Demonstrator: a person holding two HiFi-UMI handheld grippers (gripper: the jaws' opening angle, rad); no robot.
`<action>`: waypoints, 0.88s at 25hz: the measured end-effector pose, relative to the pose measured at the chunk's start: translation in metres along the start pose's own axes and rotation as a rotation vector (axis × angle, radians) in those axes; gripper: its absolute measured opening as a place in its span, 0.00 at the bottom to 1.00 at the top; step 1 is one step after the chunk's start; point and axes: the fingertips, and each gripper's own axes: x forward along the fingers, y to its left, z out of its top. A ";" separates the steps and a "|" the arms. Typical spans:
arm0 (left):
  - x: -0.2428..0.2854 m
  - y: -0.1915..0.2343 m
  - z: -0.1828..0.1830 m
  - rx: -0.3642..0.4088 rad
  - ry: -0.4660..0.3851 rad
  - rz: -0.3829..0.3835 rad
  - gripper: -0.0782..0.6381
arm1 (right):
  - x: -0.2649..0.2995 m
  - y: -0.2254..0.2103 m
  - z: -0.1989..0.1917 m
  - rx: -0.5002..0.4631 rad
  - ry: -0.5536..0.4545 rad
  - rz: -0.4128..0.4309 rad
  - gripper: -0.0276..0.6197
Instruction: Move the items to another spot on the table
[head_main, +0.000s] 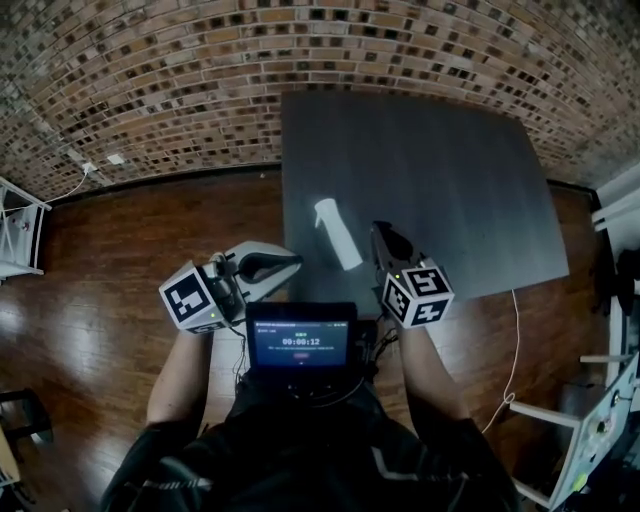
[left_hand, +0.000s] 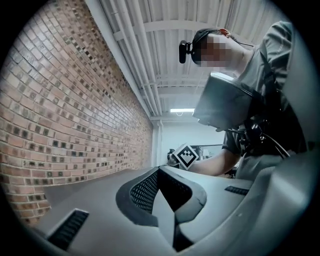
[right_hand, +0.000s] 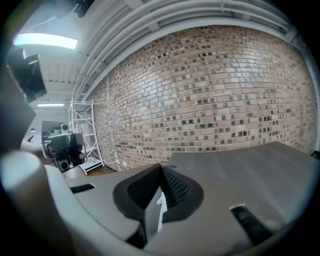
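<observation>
Left tongs (head_main: 287, 264) are hanging clenched and empty beside the dark counter's (head_main: 440, 170) near-left corner, over the wooden floor (head_main: 120, 240). Right tongs (head_main: 382, 236) are hovering clenched on nothing above the counter's near edge. A white bottle (head_main: 338, 234) is lying on its side on the counter, just to their left.

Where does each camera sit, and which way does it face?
Head view: on the head, looking down at table and white bottle; forearms, left tool, right tool show.
Left gripper view: on left tool, aimed at person and brick wall; shut jaws show.
Right gripper view: on right tool, aimed across table at brick wall; shut jaws show.
Shared: all three see the brick wall.
</observation>
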 end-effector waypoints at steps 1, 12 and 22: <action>0.004 -0.005 0.001 0.003 0.001 0.008 0.10 | -0.006 0.000 0.001 0.000 -0.003 0.009 0.05; 0.031 -0.060 0.005 0.077 0.008 0.094 0.10 | -0.065 -0.002 0.015 -0.064 -0.076 0.098 0.05; 0.014 -0.083 0.021 0.095 0.012 0.078 0.10 | -0.089 0.014 0.017 -0.049 -0.093 0.075 0.05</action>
